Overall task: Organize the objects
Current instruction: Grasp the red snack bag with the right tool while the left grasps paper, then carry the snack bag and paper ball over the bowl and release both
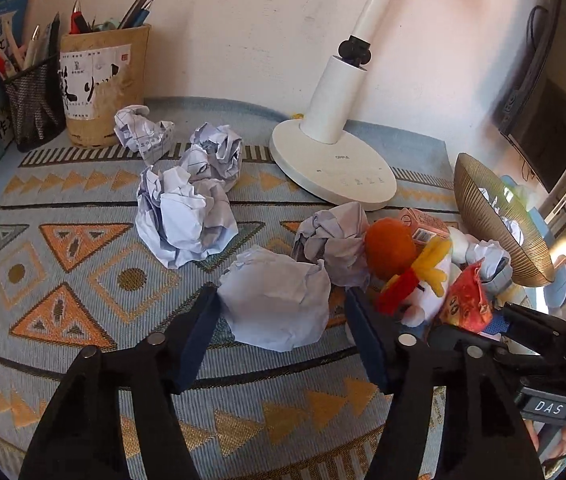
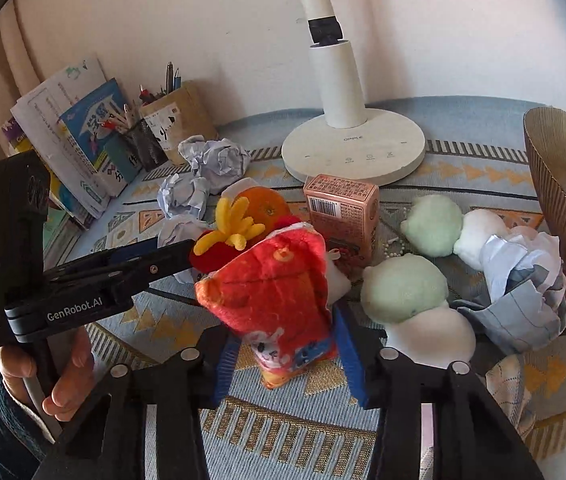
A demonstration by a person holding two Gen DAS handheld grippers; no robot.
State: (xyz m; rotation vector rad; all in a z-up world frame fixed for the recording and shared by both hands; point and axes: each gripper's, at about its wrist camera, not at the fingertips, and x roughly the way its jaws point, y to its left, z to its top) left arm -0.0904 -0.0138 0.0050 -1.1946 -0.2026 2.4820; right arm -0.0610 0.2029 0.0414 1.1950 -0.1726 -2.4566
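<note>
Left gripper (image 1: 281, 308): fingers spread around crumpled paper ball (image 1: 277, 300); light, crushable, I pinch mid-body.
Right gripper (image 2: 283, 354): fingers open astride red plush toy (image 2: 273, 292).

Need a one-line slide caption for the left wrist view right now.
Open left gripper straddling a crumpled white paper ball on the patterned blue woven tablecloth, beside a white desk lamp.

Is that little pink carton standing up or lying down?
Standing upright. The pink carton rests on its narrow base on the patterned cloth, barcode face vertical, just before the lamp base.
</note>
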